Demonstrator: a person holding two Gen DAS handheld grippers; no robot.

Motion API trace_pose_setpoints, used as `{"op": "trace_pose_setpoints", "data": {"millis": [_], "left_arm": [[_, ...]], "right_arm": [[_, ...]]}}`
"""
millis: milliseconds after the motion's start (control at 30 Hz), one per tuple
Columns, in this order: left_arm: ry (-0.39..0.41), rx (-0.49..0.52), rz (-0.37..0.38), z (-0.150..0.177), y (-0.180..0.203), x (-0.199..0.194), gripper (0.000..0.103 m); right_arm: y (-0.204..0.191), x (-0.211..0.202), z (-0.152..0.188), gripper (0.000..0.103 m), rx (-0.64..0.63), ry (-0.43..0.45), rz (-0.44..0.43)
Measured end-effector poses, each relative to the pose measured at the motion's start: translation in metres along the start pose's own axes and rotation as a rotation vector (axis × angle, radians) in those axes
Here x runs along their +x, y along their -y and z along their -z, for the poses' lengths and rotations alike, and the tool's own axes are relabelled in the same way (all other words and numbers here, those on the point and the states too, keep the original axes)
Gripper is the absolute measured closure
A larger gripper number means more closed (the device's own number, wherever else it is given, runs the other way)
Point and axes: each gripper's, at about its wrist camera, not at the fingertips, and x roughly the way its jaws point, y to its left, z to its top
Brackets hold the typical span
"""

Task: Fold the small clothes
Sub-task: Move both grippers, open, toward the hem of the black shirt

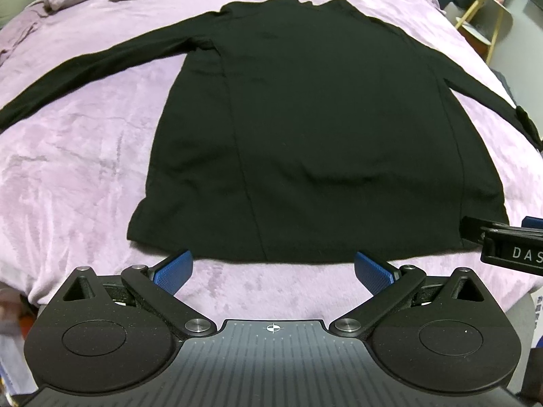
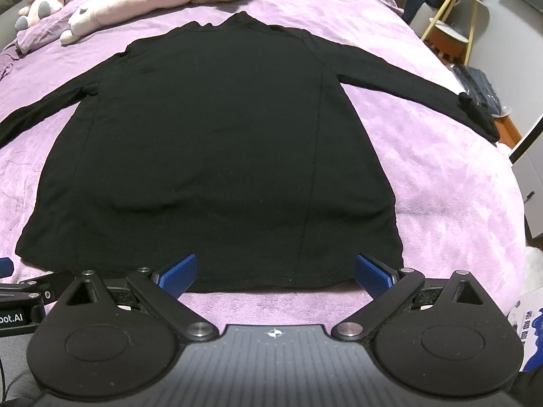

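A black long-sleeved shirt (image 1: pixel 305 129) lies flat on the purple bedspread (image 1: pixel 78 176), sleeves spread out to both sides, hem nearest me. It also shows in the right wrist view (image 2: pixel 217 142). My left gripper (image 1: pixel 273 269) is open and empty, its blue pads just short of the hem. My right gripper (image 2: pixel 275 273) is open and empty, its fingertips at the hem edge near the shirt's right side. The right gripper's body shows at the right edge of the left wrist view (image 1: pixel 509 244).
Plush toys (image 2: pixel 142 3) lie at the head of the bed. A yellow-legged side table (image 2: pixel 454 17) stands to the right of the bed. The bed's near edge is just below the grippers. A printed box (image 2: pixel 532 332) sits at lower right.
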Motion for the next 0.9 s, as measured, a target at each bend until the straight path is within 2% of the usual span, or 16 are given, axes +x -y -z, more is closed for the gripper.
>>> {"op": "trace_pose_setpoints", "data": {"millis": [900], "left_arm": [[-0.006,-0.002,0.004,0.0048,0.0004,0.0035,0.0]], "right_arm": [[0.001,0.0014,0.0016,0.004,0.005,-0.004,-0.002]]}}
